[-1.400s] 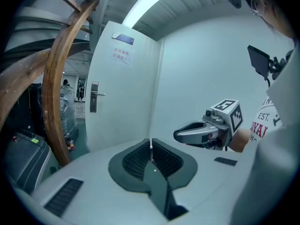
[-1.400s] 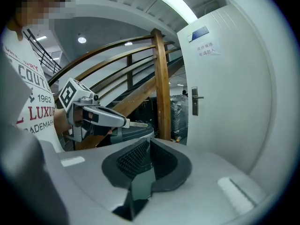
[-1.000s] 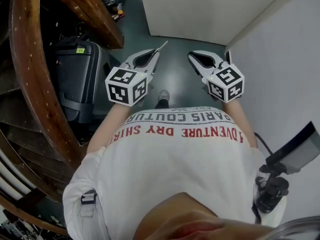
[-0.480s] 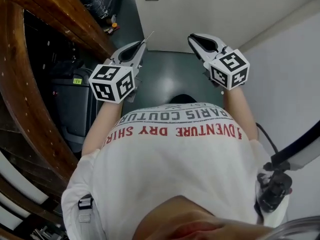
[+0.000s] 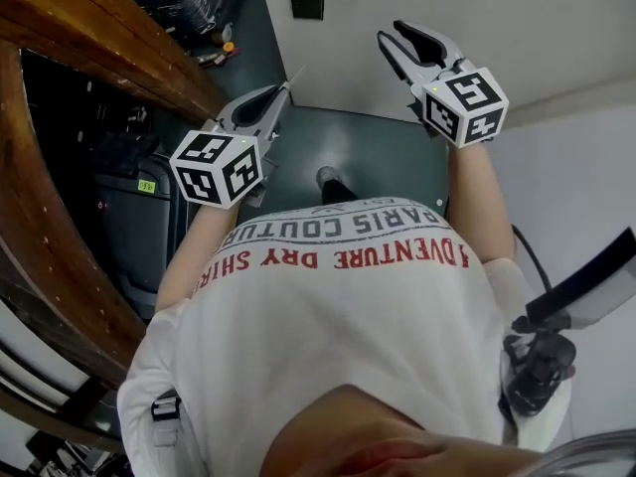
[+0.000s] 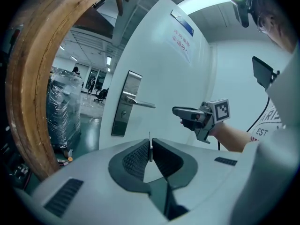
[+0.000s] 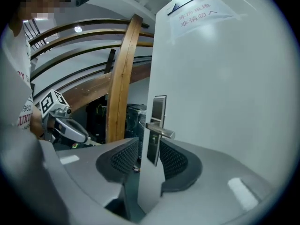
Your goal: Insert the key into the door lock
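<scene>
A: Where is the key point(image 6: 150, 148) sitting right now?
B: The left gripper point(image 5: 281, 93) is pinching it between closed pads. The blade is standing edge-on and poking out past the tips. It is hanging well apart from the lock plate point(image 6: 123, 104), which is sitting at the left edge of the door point(image 6: 154, 69) and carrying the lever handle point(image 6: 139, 102).
A: And the other one?
B: The right gripper point(image 5: 392, 34) is holding nothing. Its jaws have just been opening and are standing moderately apart, with only air between them. It is pointing at that same edge of the door, and I'd judge it is nearer than the left one.
A: So what is worrying you?
B: Mostly the grip. The pads are squeezing a thin, flat piece. If the tip is meeting the plate instead of the keyhole, the key is likely pivoting or sliding back in the pads. It may even be dropping to the floor point(image 5: 348, 147).
A: Are you seeing the keyhole?
B: Only a small round spot below the lever in the left gripper view, and I cannot tell which way the slot is running. If the blade is arriving turned against it, it is jamming at the mouth.
A: Anything else?
B: The lever is jutting out above that spot, so either gripper coming in high is risking a knock on it. The wooden rail point(image 5: 119, 38) is also crowding the left arm, leaving little room for correcting.
</scene>
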{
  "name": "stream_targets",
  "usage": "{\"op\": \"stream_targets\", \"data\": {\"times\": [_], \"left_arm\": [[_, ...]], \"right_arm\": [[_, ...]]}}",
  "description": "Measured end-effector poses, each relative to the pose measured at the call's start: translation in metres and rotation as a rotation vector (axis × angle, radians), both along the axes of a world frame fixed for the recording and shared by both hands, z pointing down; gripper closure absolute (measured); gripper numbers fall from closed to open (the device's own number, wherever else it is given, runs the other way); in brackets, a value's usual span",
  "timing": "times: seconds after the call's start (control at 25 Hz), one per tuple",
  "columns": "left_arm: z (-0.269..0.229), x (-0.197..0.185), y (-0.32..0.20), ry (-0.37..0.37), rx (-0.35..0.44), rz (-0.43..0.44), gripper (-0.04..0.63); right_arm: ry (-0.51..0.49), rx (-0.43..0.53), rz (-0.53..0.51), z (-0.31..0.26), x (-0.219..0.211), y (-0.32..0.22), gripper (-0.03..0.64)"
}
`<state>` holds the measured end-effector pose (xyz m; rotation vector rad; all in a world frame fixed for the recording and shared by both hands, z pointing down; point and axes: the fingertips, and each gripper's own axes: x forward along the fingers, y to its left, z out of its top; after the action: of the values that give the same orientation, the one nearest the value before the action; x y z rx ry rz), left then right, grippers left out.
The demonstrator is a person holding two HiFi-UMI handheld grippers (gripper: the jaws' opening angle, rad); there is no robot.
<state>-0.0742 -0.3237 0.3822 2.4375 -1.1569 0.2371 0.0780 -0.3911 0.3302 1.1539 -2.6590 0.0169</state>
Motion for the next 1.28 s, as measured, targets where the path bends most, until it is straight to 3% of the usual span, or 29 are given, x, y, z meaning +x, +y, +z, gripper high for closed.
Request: {"op": "stream_targets", "data": {"times": [0.12, 0.24, 0.8, 0.96, 1.2, 1.28], "left_arm": [[0.011, 0.001, -0.038, 0.008, -0.024, -0.024, 0.572], [0.016, -0.002, -0.057, 0.029, -0.041, -0.047, 0.572], [0.024, 0.001, -0.085, 0.161, -0.092, -0.072, 0.572], [0.022, 0.007, -0.104, 0.337, -0.131, -0.122, 0.572], [0.023, 0.011, -0.138, 0.811, -0.261, -0.257, 0.572], [0.029, 0.014, -0.147, 0.937, -0.293, -0.298, 0.572]], "right_arm": [[0.000, 0.004, -0.005, 0.011, 0.000, -0.065, 0.454], [0.008, -0.002, -0.019, 0.018, -0.008, -0.100, 0.446], [-0.024, -0.010, -0.050, 0.011, -0.020, -0.104, 0.451], [-0.022, -0.020, -0.042, 0.014, -0.019, -0.107, 0.451], [-0.019, -0.038, -0.042, 0.015, -0.018, -0.108, 0.451], [-0.021, -0.041, -0.042, 0.015, -0.019, -0.108, 0.451]]}}
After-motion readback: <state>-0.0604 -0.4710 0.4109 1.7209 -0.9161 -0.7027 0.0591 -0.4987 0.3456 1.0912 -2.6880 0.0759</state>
